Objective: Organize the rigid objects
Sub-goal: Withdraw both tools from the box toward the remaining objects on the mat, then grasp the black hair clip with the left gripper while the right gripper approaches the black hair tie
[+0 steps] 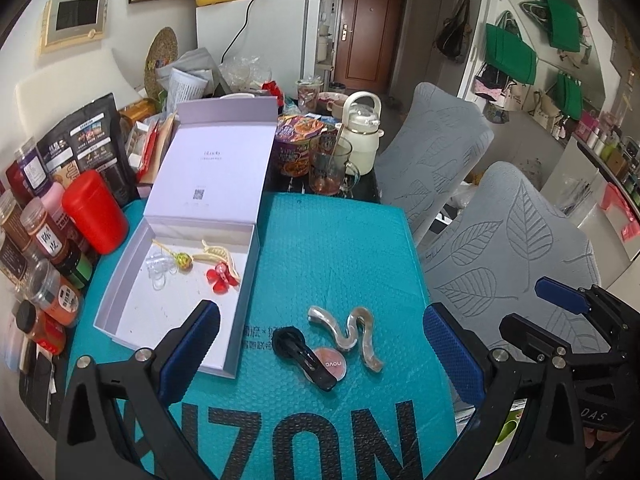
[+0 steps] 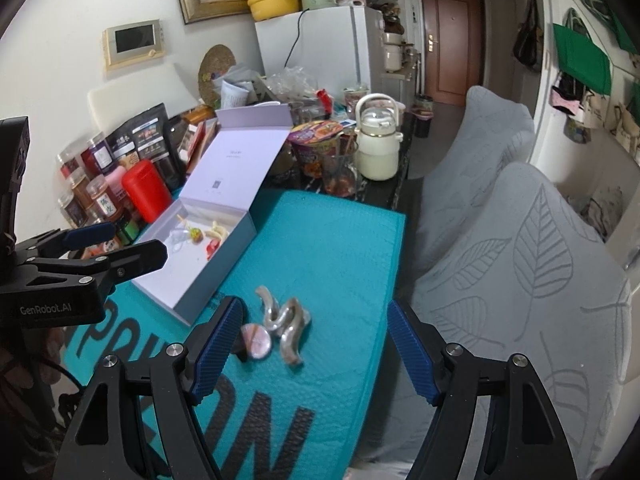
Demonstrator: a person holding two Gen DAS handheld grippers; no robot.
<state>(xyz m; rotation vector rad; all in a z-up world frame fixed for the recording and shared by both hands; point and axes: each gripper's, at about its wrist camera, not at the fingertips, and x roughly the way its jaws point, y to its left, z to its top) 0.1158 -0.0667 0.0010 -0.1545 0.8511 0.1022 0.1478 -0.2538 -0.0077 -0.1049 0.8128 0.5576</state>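
- Lower centre of the left wrist view, on the teal bubble mailer [image 1: 340, 248]: three loose items lie in a tight cluster, outside the box.
- Wavy silver hair clip [image 1: 352, 334]: S-shaped, glossy, probably hard plastic or metal; light, stiff, likely slippery on its curved faces. Best taken across a narrow bend, where the pads can straddle it.
- Black hair clip [image 1: 306, 356]: slim, elongated, rigid; it lies partly over the round compact. Take it across its width at mid-length; it should lift first.
- Round pink compact [image 1: 334, 366]: flat, low disc, touching both clips. Little edge to grip; a pinch across its diameter looks workable once the black clip is off.
- White gift box [image 1: 132, 280]: open, lid [image 1: 216, 164] hinged back and standing up; left of the cluster, near it. Inside lie a clear clip [image 1: 158, 268], a cream clip [image 1: 216, 254], a red flower clip [image 1: 220, 276] and a small bead charm [image 1: 184, 260]. The near half of its floor is bare, a likely drop zone.
- Left gripper [image 1: 320, 348]: jaws wide apart, nothing between the pads, framing the cluster from above.
- Right gripper [image 2: 316, 344]: jaws apart, empty, with the wavy clip and compact lying ahead between its fingers.
- Clearances: the box's near wall is low but must be cleared. Jars and a red canister [image 1: 96, 212] crowd the left of the frame; a glass mug [image 1: 332, 168] and cream kettle [image 1: 362, 136] stand beyond the mailer. The mailer's right edge falls off toward grey chair backs [image 1: 508, 240]. The two grippers sit close together, so they risk colliding.
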